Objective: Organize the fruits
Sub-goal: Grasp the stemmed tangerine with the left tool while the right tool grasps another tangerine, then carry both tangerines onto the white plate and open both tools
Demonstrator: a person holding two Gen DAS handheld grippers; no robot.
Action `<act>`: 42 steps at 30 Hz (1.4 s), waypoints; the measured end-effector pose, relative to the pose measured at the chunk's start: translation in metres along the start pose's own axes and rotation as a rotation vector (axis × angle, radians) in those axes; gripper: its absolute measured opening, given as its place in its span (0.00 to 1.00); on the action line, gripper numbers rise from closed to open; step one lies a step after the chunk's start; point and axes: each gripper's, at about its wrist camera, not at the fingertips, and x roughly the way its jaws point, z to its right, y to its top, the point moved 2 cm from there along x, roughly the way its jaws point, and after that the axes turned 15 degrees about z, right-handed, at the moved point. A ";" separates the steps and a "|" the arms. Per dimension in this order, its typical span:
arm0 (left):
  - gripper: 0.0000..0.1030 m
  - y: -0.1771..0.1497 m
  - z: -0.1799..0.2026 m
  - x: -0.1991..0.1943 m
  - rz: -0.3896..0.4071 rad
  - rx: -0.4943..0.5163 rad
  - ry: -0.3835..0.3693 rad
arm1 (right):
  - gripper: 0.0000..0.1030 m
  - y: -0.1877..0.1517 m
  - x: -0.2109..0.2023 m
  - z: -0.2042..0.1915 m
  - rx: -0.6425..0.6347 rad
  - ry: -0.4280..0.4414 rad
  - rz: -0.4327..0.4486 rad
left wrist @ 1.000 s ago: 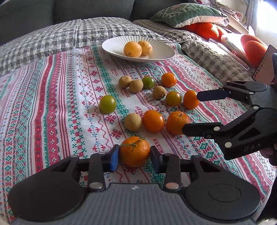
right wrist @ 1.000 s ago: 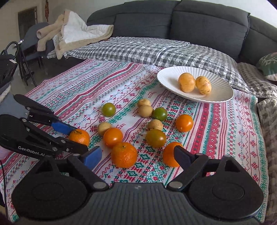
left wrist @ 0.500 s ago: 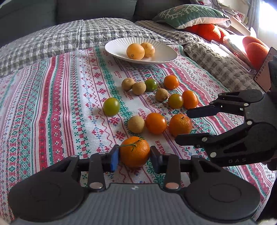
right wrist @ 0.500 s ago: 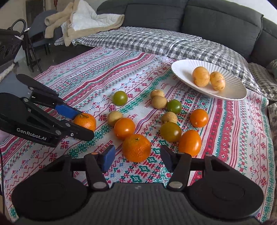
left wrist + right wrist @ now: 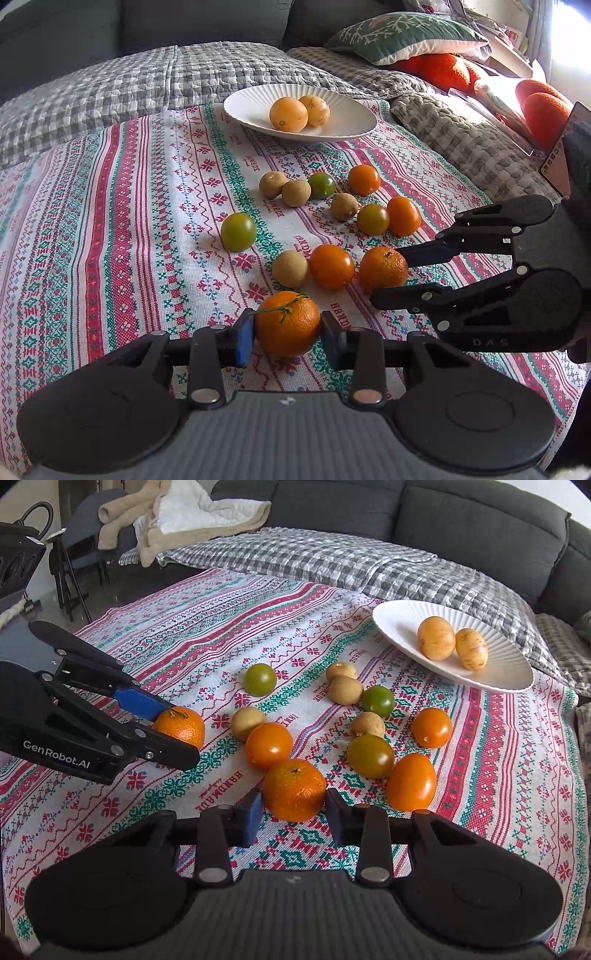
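My left gripper [image 5: 288, 338] is shut on a stemmed mandarin [image 5: 288, 323], held just above the patterned cloth; it also shows in the right wrist view [image 5: 180, 726]. My right gripper [image 5: 293, 814] has closed around a second mandarin [image 5: 294, 794] that rests on the cloth, with the pads [image 5: 254, 814] at its sides. That mandarin shows in the left wrist view [image 5: 383, 268]. A white plate [image 5: 343, 127] at the back holds two yellow fruits [image 5: 288, 113]. Orange and green tomatoes and brown longans lie loose between.
The striped cloth [image 5: 110, 221] covers a low surface in front of a dark sofa [image 5: 443, 520] with a checked quilt [image 5: 332, 557]. A green cushion [image 5: 402, 37] and orange cushions [image 5: 546, 107] lie at the right. A chair with blankets [image 5: 110, 535] stands at the far left.
My right gripper moved forward and narrowed from wide open onto the second mandarin. My left gripper kept hold of the stemmed mandarin and shifted slightly.
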 end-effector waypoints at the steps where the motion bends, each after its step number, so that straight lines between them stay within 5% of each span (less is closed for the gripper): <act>1: 0.32 0.001 0.000 -0.001 0.003 -0.001 0.000 | 0.32 0.001 0.000 0.000 -0.001 0.001 0.001; 29: 0.32 0.041 -0.002 -0.005 0.125 -0.063 0.009 | 0.32 0.035 -0.017 0.043 0.088 -0.103 0.119; 42: 0.32 0.084 0.021 0.027 0.191 -0.078 0.013 | 0.32 0.054 -0.015 0.089 0.182 -0.190 0.170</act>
